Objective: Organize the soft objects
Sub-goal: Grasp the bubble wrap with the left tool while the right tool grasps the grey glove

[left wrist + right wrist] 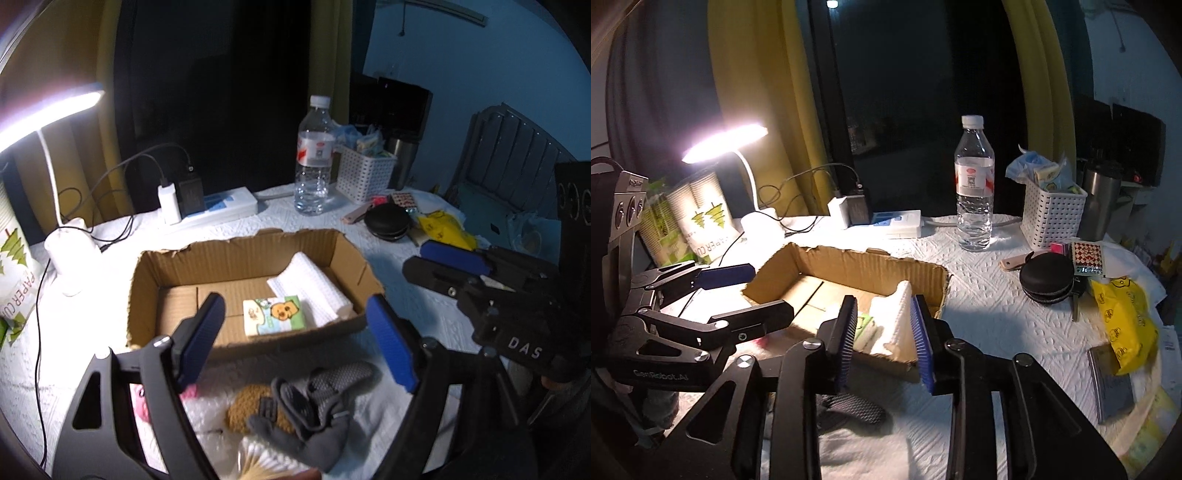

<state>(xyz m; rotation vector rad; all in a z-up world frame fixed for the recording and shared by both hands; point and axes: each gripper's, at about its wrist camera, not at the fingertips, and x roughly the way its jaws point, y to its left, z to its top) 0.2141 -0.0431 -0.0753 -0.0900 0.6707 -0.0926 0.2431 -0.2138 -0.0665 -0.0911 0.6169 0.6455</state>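
A shallow cardboard box [240,254] [849,264] sits mid-table. In it lie a folded white cloth [314,288] [892,321] and a tissue pack with a cartoon print [273,315]. My left gripper [295,339] is open and empty, above the box's near wall. Below it on the table lie a grey mesh sock or glove [314,398], a brown fuzzy item [251,406] and a pink item [142,402]. My right gripper [886,343] is open and empty, near the box's front right corner. It also shows at the right of the left wrist view [436,258].
A lit desk lamp [724,144], a power strip [221,206], a water bottle [314,155], a white basket [364,173], a black round case [1047,280], a yellow bag [1126,317] and a paper cup pack [698,221] stand around the box.
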